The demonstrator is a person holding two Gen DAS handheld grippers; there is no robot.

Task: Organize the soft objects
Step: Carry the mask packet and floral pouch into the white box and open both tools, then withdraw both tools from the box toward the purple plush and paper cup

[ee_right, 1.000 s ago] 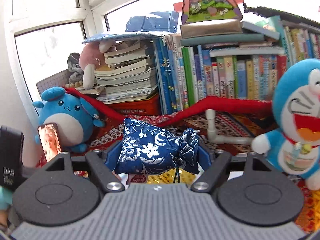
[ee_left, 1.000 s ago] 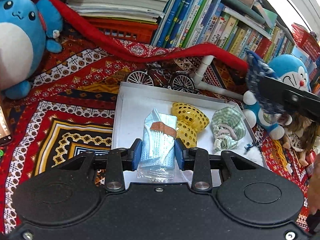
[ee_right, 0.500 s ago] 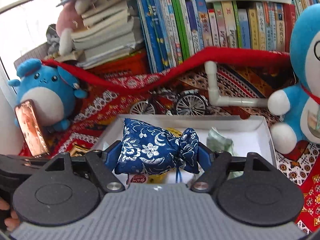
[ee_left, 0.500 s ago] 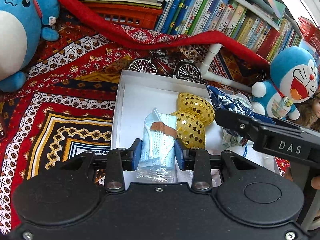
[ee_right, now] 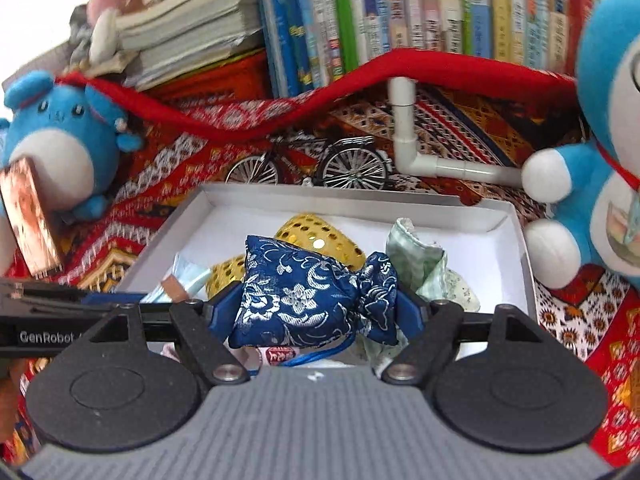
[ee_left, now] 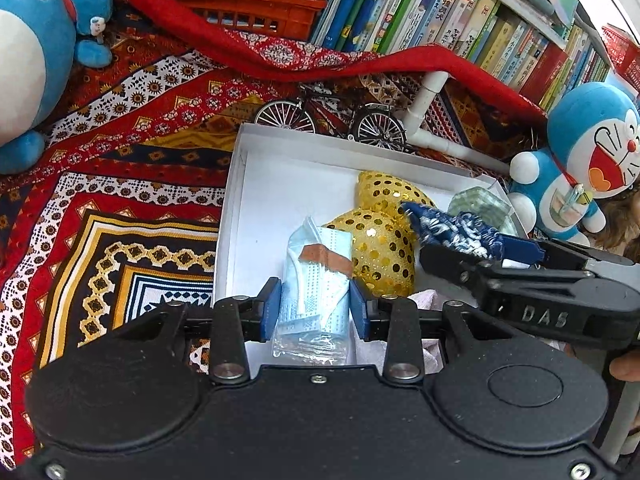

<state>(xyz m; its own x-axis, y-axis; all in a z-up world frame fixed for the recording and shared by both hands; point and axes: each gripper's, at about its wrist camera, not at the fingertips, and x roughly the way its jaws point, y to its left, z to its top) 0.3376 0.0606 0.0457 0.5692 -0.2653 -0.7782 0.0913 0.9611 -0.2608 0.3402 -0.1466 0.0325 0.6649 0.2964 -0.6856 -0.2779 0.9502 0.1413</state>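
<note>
Between the blue pads of my left gripper (ee_left: 316, 308) sits a pale blue pack of face masks (ee_left: 316, 280) with a brown band across it; the pads press its two sides, and its far end reaches out past my fingertips over the white box (ee_left: 240, 184). My right gripper (ee_right: 320, 308) is clamped on a dark blue brocade pouch (ee_right: 304, 296) with silver flowers, which fills the gap between the fingers, its gathered neck bunched against the right one and a blue cord hanging below. The box lies on a patterned red cloth (ee_left: 100, 200), and both my loads hang over its near half. Inside it, from left, the floor is bare white, then comes a gold sequined piece (ee_left: 376, 248) in two rounded lobes at the middle, then a crumpled green-and-white cloth (ee_right: 420, 256) toward the right wall. In the left view my pouch lies just beside the gold piece; whether they touch I cannot tell. A model bicycle (ee_left: 332, 116) stands behind the box.
</note>
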